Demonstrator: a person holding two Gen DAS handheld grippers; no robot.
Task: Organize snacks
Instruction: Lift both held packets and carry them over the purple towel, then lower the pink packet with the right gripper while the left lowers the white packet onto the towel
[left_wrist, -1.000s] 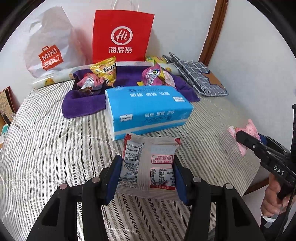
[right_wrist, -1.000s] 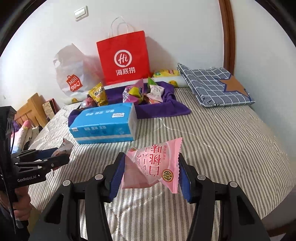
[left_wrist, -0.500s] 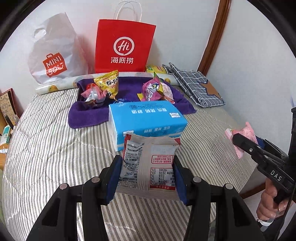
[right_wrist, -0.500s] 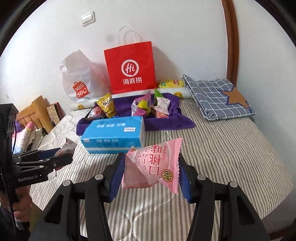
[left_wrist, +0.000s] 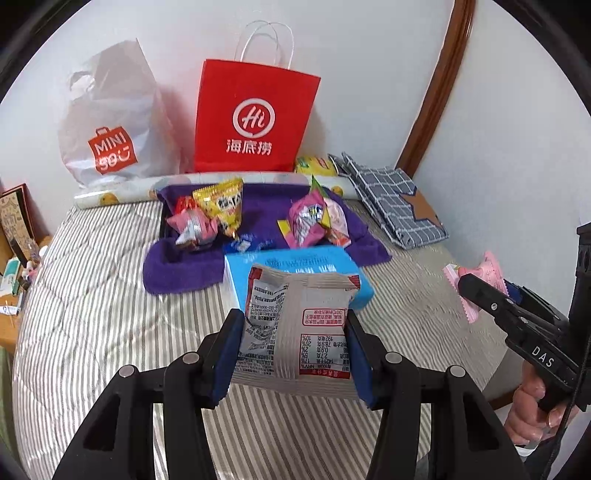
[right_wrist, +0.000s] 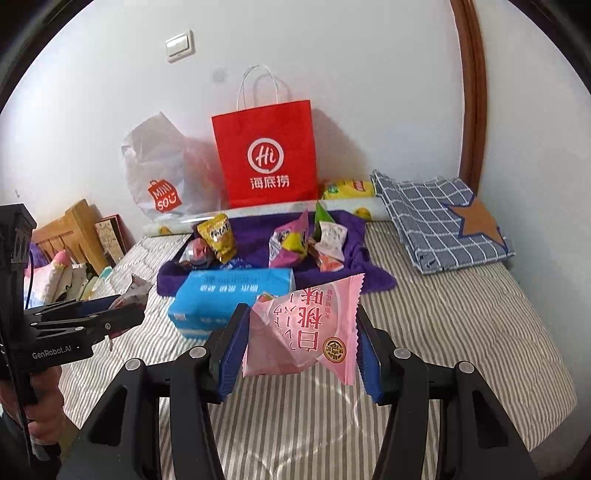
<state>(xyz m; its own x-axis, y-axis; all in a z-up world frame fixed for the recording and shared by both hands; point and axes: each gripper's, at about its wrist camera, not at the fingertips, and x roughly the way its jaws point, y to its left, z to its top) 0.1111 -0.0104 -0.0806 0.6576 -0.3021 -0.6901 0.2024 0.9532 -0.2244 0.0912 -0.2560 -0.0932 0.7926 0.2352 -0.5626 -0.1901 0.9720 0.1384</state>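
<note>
Silver packet: the silver snack packet (left_wrist: 295, 328) is sitting between the blue pads of the left gripper (left_wrist: 293, 354), which is clamping it by both side edges, print facing up.
Pink packet: the pink snack packet (right_wrist: 306, 328) is hanging between the pads of the right gripper (right_wrist: 297, 350), which is pinching it at its sides; its crimped edge is pointing away from the tool.
Handling: both packets are looking light, soft and crinkly, probably air-puffed; the film is likely slippery, so gripping across the flat sealed edges should be holding better than squeezing the puffed middle, which may be crushing what is inside.
Ahead of the tools: the blue tissue pack (left_wrist: 299, 269) is lying just beyond the held packets on the striped bed (left_wrist: 110, 314).
Further ahead: the purple towel (left_wrist: 258, 218) is carrying two heaps of snacks, the left snack pile (left_wrist: 210, 218) and the right snack pile (left_wrist: 314, 221).
Farthest: the red paper bag (left_wrist: 255, 118) and the white plastic bag (left_wrist: 110, 122) are standing against the wall.
Judgement: each packet is likely heading for a heap on the towel.
</note>
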